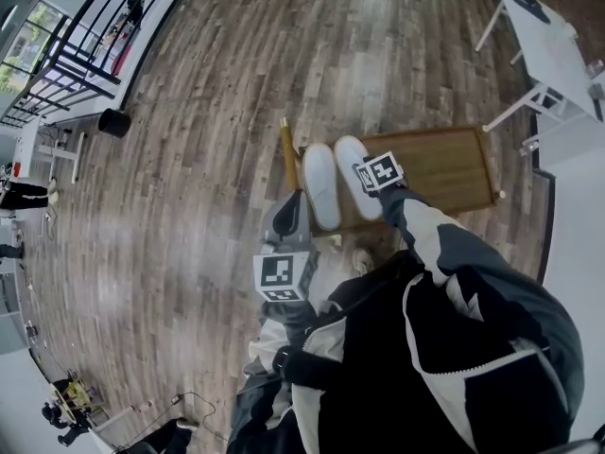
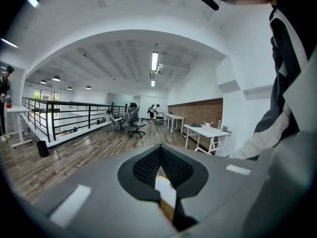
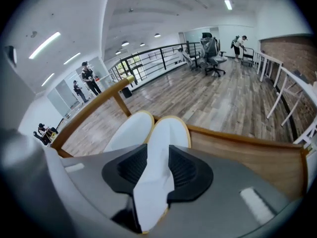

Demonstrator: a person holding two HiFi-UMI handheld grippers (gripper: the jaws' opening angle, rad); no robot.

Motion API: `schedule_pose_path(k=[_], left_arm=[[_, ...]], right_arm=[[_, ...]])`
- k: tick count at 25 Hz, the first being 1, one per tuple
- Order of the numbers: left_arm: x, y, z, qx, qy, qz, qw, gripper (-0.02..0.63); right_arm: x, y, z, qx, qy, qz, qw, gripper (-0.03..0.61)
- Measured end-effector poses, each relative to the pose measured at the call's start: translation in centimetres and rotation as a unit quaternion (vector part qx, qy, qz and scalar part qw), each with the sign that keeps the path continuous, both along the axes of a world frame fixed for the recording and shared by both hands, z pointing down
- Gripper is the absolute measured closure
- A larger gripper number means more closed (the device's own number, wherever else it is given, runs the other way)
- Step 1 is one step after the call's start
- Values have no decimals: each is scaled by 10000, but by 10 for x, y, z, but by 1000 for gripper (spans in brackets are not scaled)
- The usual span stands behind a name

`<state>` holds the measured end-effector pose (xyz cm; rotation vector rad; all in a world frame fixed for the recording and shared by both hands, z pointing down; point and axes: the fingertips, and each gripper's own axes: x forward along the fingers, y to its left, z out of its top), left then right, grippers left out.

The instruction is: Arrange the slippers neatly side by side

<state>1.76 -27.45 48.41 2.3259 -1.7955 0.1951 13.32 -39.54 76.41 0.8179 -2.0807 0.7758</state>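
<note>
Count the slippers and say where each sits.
2. Both lie side by side on the wooden table: the left slipper alone, the right slipper between the right hand-held gripper's jaws.

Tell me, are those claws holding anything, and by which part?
Nothing looks gripped. The right gripper has its jaws apart around the upper of the right-hand slipper; the left gripper is shut, empty.
</note>
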Motion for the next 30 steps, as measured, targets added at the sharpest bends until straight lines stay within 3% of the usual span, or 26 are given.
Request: schedule_pose_path(k=[3, 5, 9, 12, 19, 30], left_arm=[[3, -9, -3, 104, 123, 61, 9999, 594], [6, -17, -8, 193, 158, 124, 9996, 594], [18, -32, -24, 294, 224, 214, 9991, 594], [25, -44, -36, 377, 331, 216, 9985, 594], [38, -62, -61, 556, 415, 183, 9974, 594], [54, -66, -61, 564, 436, 188, 9973, 594]], right_arm=[[-8, -9, -65, 687, -678, -201, 9951, 507], [-10, -13, -122, 1309, -1107, -337, 9846, 572], [3, -8, -220, 2467, -1353, -520, 9582, 575], [19, 1, -276, 3019, -1564, -418, 9395, 575], [60, 17, -360, 3688, -2057, 25, 9064, 575], [81, 21, -344, 3761, -1626, 59, 9122, 578]])
